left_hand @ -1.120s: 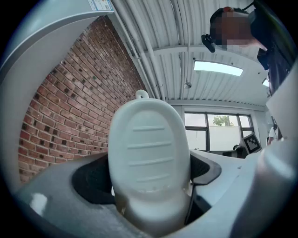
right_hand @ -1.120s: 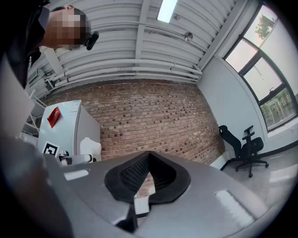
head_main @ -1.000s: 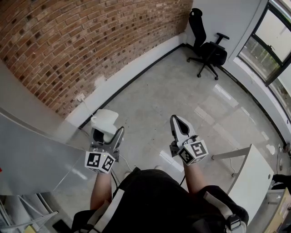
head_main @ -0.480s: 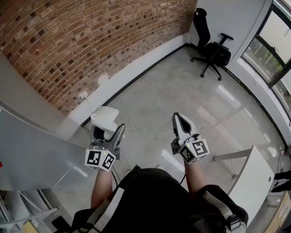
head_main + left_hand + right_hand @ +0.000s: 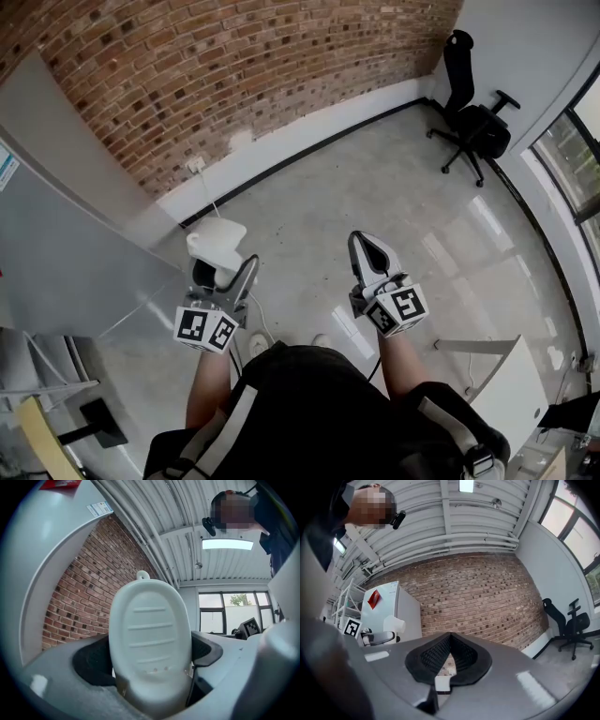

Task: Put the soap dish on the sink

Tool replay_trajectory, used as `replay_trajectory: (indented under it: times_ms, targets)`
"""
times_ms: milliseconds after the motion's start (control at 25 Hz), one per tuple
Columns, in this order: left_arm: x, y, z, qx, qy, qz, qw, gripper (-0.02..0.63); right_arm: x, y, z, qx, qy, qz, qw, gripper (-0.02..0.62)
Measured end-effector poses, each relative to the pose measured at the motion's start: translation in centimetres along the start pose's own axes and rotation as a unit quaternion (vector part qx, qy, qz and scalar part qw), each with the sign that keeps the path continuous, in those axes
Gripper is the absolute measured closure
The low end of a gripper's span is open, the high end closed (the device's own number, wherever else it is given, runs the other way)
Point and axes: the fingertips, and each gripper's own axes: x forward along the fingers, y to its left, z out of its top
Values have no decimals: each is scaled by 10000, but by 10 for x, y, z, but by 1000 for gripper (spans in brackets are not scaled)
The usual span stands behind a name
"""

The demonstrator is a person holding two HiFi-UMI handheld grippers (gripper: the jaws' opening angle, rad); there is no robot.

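A white oval soap dish [image 5: 217, 242] with ribbed grooves is held in my left gripper [image 5: 225, 272], whose jaws are shut on its lower end. In the left gripper view the soap dish [image 5: 150, 641] fills the middle, standing upright between the dark pads. My right gripper [image 5: 372, 258] is held level beside it, a little to the right, jaws closed together with nothing between them; the right gripper view shows its pads [image 5: 449, 656] meeting at the tips. No sink is in view.
A brick wall [image 5: 244, 66] runs across the back with a white skirting and a wall socket [image 5: 196, 164]. A grey partition [image 5: 66, 253] stands at left. A black office chair [image 5: 473, 117] is at far right, a white table [image 5: 506, 384] at lower right.
The head view has swung left, so the brick wall, chair and partition have shifted right in the picture. Both grippers keep their places in front of the body; the soap dish stays held.
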Motion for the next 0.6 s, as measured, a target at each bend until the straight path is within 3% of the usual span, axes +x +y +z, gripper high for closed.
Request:
replay_trajectory:
  times_ms: [240,600]
  targets:
    - [-60,1,3,221,-160,950,9951,144,30,31,-24,188,313,906,9952,589]
    - [-169,51,44,472,-516,2309,9705,144,73,130,-46,382,556,2129,9748,589]
